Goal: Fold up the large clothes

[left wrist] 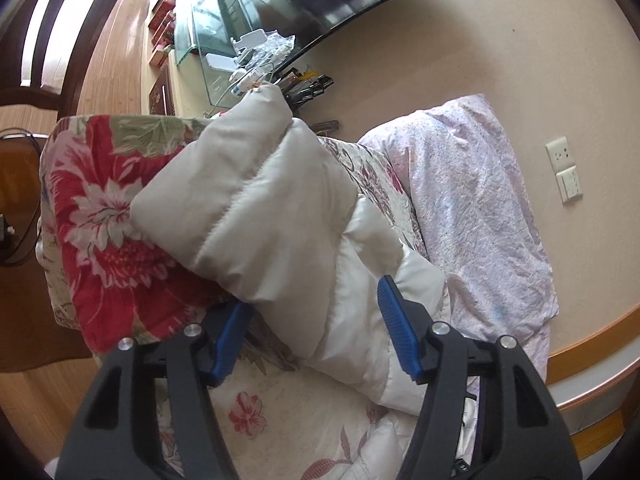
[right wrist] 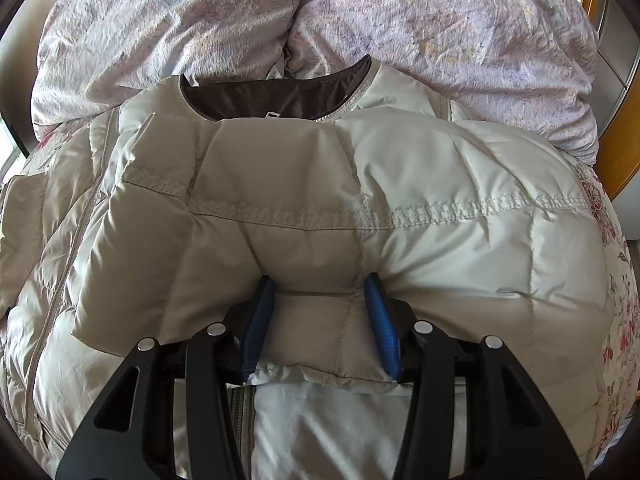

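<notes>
Gripping a puffy fold of the pale quilted jacket (right wrist: 320, 216) spread on the flowered bed (left wrist: 100, 208), my right gripper (right wrist: 320, 316) pinched soft, slippery padding near a seam, while my left gripper (left wrist: 316, 324), half open, straddled its sleeve (left wrist: 248, 184).

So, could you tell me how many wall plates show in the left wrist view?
2: an upper socket plate on the beige wall at the right, and a second wall plate directly below it. Others may be hidden.

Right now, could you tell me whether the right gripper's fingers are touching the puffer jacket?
Touching: the right wrist view shows both blue fingers pressed into the puffer jacket, pinching a padded fold.
</notes>
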A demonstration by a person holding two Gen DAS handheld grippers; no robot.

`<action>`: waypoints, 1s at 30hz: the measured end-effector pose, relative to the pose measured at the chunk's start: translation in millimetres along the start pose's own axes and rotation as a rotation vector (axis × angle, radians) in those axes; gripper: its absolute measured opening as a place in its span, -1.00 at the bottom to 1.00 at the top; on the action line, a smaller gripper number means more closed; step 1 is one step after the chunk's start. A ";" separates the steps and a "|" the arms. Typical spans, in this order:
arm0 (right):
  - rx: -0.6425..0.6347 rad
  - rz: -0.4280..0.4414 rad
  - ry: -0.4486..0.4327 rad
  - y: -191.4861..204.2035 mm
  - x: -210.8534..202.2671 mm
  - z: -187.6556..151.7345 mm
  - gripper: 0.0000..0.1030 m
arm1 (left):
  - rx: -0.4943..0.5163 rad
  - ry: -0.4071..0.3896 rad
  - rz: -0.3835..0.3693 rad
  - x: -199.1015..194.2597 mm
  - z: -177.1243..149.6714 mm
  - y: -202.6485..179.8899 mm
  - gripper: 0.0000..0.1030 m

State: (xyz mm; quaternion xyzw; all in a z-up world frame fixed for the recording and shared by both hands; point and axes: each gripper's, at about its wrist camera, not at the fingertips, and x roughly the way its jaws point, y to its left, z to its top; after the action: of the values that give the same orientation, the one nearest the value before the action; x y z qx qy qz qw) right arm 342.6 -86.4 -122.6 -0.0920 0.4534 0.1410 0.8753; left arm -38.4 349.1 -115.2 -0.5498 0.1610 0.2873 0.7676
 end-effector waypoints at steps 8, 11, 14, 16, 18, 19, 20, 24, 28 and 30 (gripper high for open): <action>-0.002 -0.002 -0.004 1.2 -1.2 -0.4 -0.04 | -0.055 0.008 -0.025 12.6 -2.1 7.2 -0.09; -0.004 -0.003 -0.006 1.5 -1.4 -0.4 -0.03 | -0.109 -0.015 -0.043 12.5 2.5 16.1 -0.31; -0.009 -0.008 -0.011 2.5 -1.5 -0.6 -0.03 | -0.130 -0.032 -0.044 12.6 7.8 20.1 -0.58; -0.017 -0.014 -0.014 3.0 -1.4 -1.0 -0.03 | -0.125 -0.048 -0.048 11.0 11.6 19.1 -0.76; -0.026 -0.021 -0.015 4.1 -0.9 -0.7 -0.03 | -0.120 -0.071 -0.063 5.6 15.6 12.9 -0.82; -0.029 -0.026 -0.016 4.2 -0.8 -0.9 -0.03 | -0.101 -0.082 -0.067 2.4 18.5 5.6 -0.84; -0.031 -0.032 -0.017 4.9 -0.6 -1.1 -0.01 | -0.076 -0.090 -0.073 -0.6 21.6 -4.0 -0.85; -0.033 -0.056 -0.008 4.4 0.9 0.6 0.10 | 0.074 -0.121 -0.115 -15.4 31.7 -59.7 -0.87; -0.060 -0.110 -0.012 7.4 2.3 0.8 0.23 | 0.247 -0.145 -0.164 -27.9 30.5 -129.1 -0.87; -0.084 -0.154 -0.026 10.7 3.1 -0.3 0.38 | 0.324 -0.147 -0.194 -33.5 23.6 -161.8 -0.87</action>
State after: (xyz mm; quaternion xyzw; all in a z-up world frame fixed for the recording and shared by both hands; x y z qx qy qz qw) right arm 340.6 -76.0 -125.6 -0.1612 0.4273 0.0935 0.8847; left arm 33.7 325.1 33.3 -0.4094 0.0951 0.2216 0.8799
